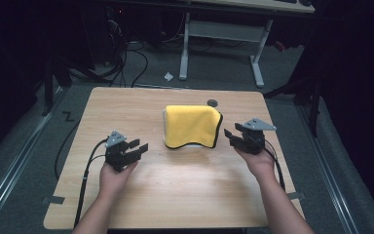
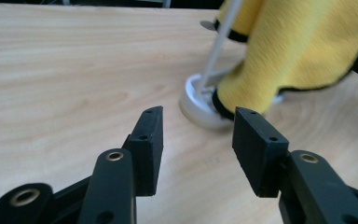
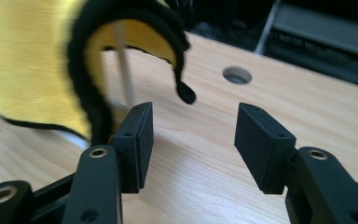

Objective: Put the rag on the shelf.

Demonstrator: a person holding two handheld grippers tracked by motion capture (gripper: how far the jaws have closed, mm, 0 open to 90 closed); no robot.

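A yellow cloth with black trim (image 1: 192, 125) hangs draped over a white rack (image 1: 166, 127) in the middle of the wooden table (image 1: 175, 185). My left gripper (image 1: 139, 146) is open, a little to the cloth's left, with nothing between its fingers. In the left gripper view the cloth (image 2: 298, 51) and the rack's white foot and rod (image 2: 198, 105) lie ahead of the left gripper (image 2: 196, 137). My right gripper (image 1: 231, 135) is open at the cloth's right edge. In the right gripper view the cloth's black hem (image 3: 91, 88) hangs just by the left finger of the right gripper (image 3: 193, 140).
A round cable hole (image 1: 212, 103) sits in the table behind the cloth, seen too as the hole (image 3: 237, 74) in the right gripper view. A white desk frame (image 1: 221, 44) and cables stand on the floor beyond. Bare tabletop lies in front of the cloth.
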